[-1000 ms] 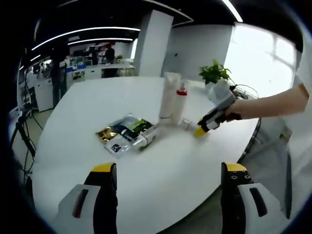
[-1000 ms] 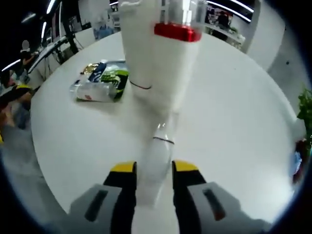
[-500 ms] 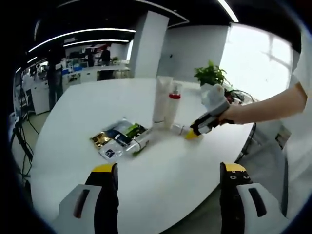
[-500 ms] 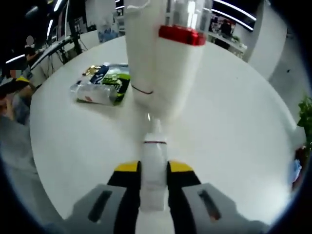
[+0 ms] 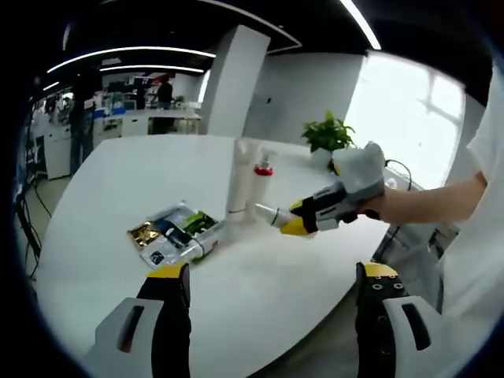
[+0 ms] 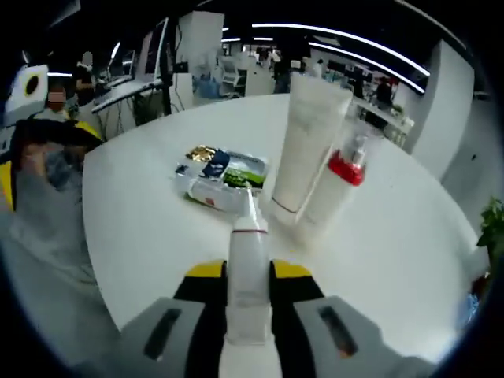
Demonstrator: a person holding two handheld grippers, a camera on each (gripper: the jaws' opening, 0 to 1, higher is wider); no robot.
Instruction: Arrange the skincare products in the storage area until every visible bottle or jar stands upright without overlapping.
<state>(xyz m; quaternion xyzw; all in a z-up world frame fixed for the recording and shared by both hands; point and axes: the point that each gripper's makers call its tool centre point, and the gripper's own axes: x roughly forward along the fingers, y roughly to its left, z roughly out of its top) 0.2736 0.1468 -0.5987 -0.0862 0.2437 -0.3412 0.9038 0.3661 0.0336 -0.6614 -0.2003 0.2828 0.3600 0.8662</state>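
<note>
Tightly between right gripper (image 6: 249, 272) jaws: small bottle (image 6: 249, 252).

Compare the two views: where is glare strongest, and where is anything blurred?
Left gripper view: the window is blown out white, while the pump bottle stays fairly sharp. Right gripper view: ceiling light strips glare, and the held small bottle and near edges look soft.

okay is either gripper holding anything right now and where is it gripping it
The right gripper clamps a small white bottle around its body, nozzle pointing forward. The left gripper is open and holds nothing.
</note>
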